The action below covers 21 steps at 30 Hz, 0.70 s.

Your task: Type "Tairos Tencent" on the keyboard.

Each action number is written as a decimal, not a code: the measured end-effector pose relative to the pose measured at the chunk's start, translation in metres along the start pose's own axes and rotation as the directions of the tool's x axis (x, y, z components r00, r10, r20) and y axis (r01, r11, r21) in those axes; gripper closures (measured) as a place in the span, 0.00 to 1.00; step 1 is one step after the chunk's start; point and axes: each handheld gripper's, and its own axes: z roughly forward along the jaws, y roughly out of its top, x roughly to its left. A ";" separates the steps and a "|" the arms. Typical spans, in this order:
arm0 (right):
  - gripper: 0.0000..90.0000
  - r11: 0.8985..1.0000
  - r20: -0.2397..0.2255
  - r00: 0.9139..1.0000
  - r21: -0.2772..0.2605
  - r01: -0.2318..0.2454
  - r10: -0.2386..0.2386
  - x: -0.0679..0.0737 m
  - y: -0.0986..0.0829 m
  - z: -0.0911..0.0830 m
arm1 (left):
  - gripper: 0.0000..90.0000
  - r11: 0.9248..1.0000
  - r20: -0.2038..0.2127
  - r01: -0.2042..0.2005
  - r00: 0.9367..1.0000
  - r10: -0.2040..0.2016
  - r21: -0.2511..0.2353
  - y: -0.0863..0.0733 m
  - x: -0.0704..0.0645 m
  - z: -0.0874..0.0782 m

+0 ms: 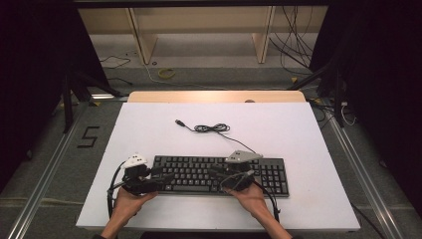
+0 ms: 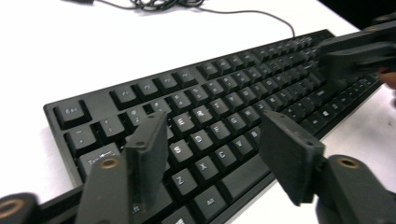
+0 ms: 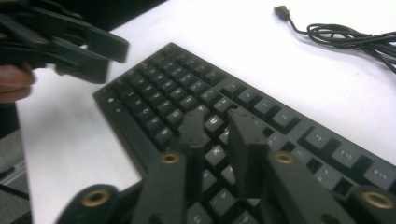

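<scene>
Keyboard point(image 1: 219, 174), black, full-size, lower centre of white table point(image 1: 298, 134), USB cable point(image 1: 211, 128) coiled behind: judged rigid, light, keycaps delicate, best gripped at end edges; left gripper point(image 2: 212, 149) wide open, right gripper point(image 3: 219, 126) nearly closed, both empty.

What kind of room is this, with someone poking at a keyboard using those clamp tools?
Probably a lab or recording studio rather than an office: the keyboard lies unplugged on a white table ringed by dark curtains, with loose floor cables and metal floor rails.
</scene>
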 end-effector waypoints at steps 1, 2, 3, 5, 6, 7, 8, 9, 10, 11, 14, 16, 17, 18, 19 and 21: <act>0.90 1.000 0.003 1.000 0.006 0.001 -0.001 0.000 0.001 0.003 | 0.43 1.000 0.004 0.001 1.000 -0.001 -0.004 0.000 -0.001 -0.001; 0.92 1.000 0.007 1.000 0.014 0.005 -0.005 0.000 0.002 0.006 | 0.42 1.000 0.010 -0.001 1.000 0.001 -0.011 -0.001 -0.001 -0.001; 0.94 1.000 0.009 1.000 0.022 0.008 -0.008 0.000 0.004 0.009 | 0.41 1.000 0.012 -0.003 1.000 0.003 -0.018 -0.001 -0.002 -0.002; 0.98 0.999 0.016 1.000 0.038 0.016 -0.017 0.000 0.005 0.015 | 0.40 1.000 0.014 -0.007 1.000 0.007 -0.026 -0.001 -0.003 -0.003; 0.99 0.999 0.021 1.000 0.047 0.018 -0.019 0.000 0.006 0.018 | 0.39 1.000 0.015 -0.005 1.000 0.006 -0.029 -0.002 -0.004 -0.003; 1.00 0.998 0.021 1.000 0.056 0.017 -0.018 0.001 0.007 0.021 | 0.39 1.000 0.015 -0.003 1.000 0.004 -0.031 -0.002 -0.004 -0.004; 1.00 0.998 0.026 0.999 0.065 0.017 -0.019 0.001 0.008 0.024 | 0.38 0.999 0.016 0.001 1.000 0.000 -0.035 -0.003 -0.005 -0.004; 1.00 0.997 0.030 0.999 0.071 0.018 -0.020 0.001 0.008 0.027 | 0.38 0.999 0.016 -0.003 1.000 0.004 -0.036 -0.003 -0.005 -0.005; 1.00 0.997 0.032 0.999 0.079 0.019 -0.021 0.001 0.009 0.030 | 0.37 0.999 0.019 -0.004 1.000 0.005 -0.039 -0.004 -0.005 -0.005; 1.00 0.996 0.040 0.999 0.086 0.022 -0.026 0.001 0.009 0.033 | 0.37 0.999 0.020 -0.005 1.000 0.005 -0.040 -0.005 -0.006 -0.005; 1.00 0.995 0.051 0.998 0.102 0.021 -0.026 0.001 0.010 0.039 | 0.36 0.999 0.019 -0.006 1.000 0.007 -0.049 -0.006 -0.007 -0.007; 1.00 0.994 0.058 0.998 0.110 0.023 -0.030 0.001 0.011 0.042 | 0.36 0.998 0.023 -0.003 1.000 0.004 -0.064 -0.007 -0.007 -0.009; 1.00 0.993 0.062 0.998 0.113 0.022 -0.029 0.001 0.011 0.043 | 0.36 0.998 0.025 -0.003 1.000 0.005 -0.068 -0.008 -0.007 -0.010; 1.00 0.993 0.066 0.997 0.117 0.023 -0.031 0.000 0.011 0.045 | 0.36 0.997 0.024 -0.006 1.000 0.008 -0.071 -0.008 -0.008 -0.010; 1.00 0.992 0.070 0.997 0.121 0.021 -0.029 0.000 0.011 0.046 | 0.36 0.997 0.025 -0.006 1.000 0.008 -0.073 -0.009 -0.008 -0.011; 1.00 0.992 0.076 0.997 0.127 0.016 -0.026 -0.001 0.011 0.047 | 0.36 0.997 0.023 -0.011 1.000 0.012 -0.075 -0.009 -0.008 -0.011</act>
